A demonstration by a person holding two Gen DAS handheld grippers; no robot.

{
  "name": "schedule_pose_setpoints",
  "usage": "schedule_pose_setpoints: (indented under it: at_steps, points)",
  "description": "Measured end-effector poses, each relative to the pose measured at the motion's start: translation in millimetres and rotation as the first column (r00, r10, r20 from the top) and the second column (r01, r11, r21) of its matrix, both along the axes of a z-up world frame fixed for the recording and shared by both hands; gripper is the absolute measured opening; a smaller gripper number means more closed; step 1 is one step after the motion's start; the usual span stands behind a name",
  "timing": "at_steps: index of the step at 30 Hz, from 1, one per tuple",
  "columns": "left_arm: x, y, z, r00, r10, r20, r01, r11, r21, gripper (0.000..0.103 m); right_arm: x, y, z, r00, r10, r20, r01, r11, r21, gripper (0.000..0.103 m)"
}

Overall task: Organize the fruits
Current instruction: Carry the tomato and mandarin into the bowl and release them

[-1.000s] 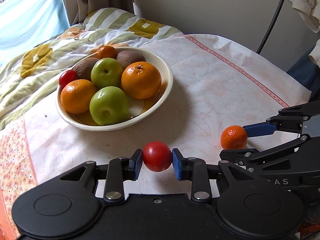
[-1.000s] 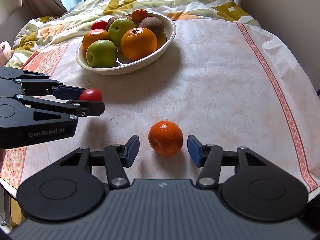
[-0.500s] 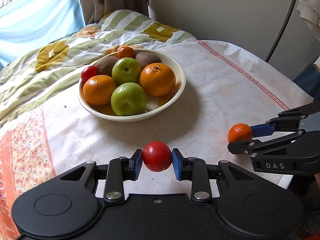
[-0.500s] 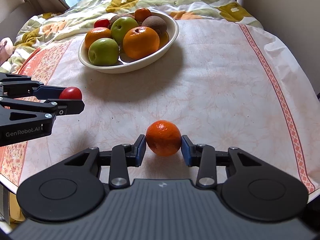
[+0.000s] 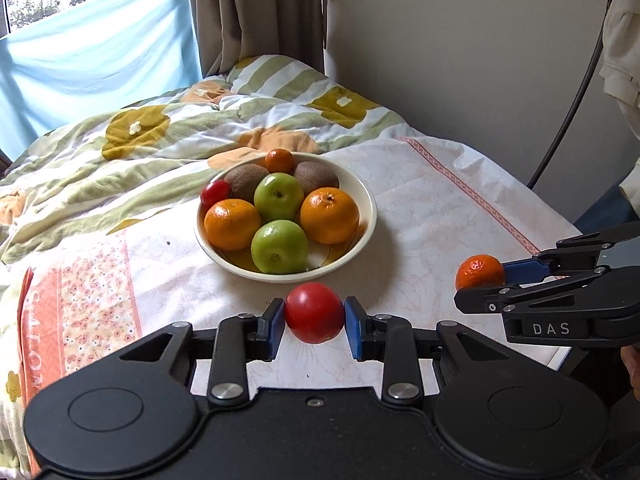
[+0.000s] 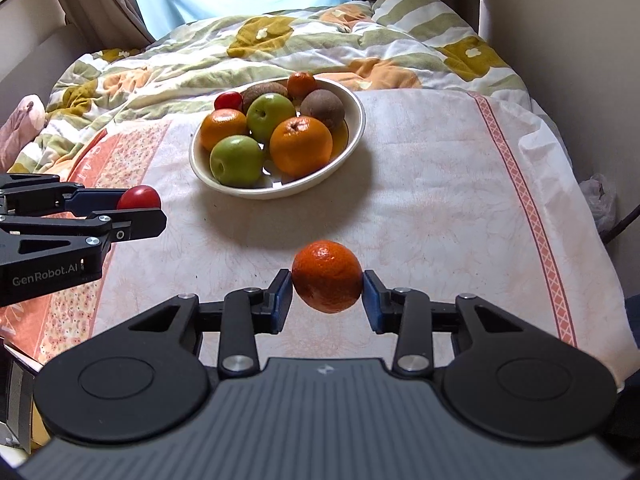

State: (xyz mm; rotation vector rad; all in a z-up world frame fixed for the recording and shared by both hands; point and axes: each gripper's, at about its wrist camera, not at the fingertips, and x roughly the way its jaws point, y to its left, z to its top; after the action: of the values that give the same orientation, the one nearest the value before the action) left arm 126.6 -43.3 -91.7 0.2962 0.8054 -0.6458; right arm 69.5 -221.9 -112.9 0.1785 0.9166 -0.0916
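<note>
A cream bowl [image 5: 370, 204] [image 6: 356, 120] on the cloth holds two green apples, two oranges, two kiwis, a small mandarin and a small red fruit. My left gripper [image 5: 314, 314] [image 6: 140, 206] is shut on a red tomato [image 5: 314, 312] [image 6: 138, 198], held above the cloth in front of the bowl. My right gripper [image 6: 327, 278] [image 5: 482, 280] is shut on a mandarin [image 6: 327, 276] [image 5: 479, 271], lifted off the cloth to the right of the left gripper.
A flowered tablecloth [image 6: 440, 184] covers the table, its edge at the right. A striped quilt [image 5: 120, 148] is bunched behind the bowl. Curtains and a wall stand beyond. A dark cable [image 5: 568, 116] hangs at the right.
The right gripper closed on the mandarin and lifted it off the cloth. The left gripper rose with the tomato still in it, so more of the room shows.
</note>
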Motion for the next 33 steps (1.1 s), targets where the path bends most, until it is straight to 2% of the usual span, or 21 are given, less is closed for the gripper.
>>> schedule_pose_setpoints:
  at_steps: [10,16,25,33]
  points:
    - [24,-11,38,0.992,0.102,0.076,-0.100,0.994,-0.031,0.035,43,-12,45,0.990,0.107,0.087,-0.105,0.994,-0.027,0.053]
    - [53,-29,42,0.981,0.181,0.067,-0.179,0.983,-0.041,0.035,85,-26,56,0.978,0.187,0.091,-0.185,0.982,-0.029,0.053]
    - [102,-54,10,0.955,0.297,0.010,-0.297,0.955,-0.011,0.035,151,-48,34,0.954,0.298,0.044,-0.298,0.955,0.000,0.053]
    - [122,-68,-16,0.938,0.347,-0.027,-0.346,0.938,0.028,0.035,183,-57,8,0.930,0.366,-0.006,-0.366,0.930,0.033,0.053]
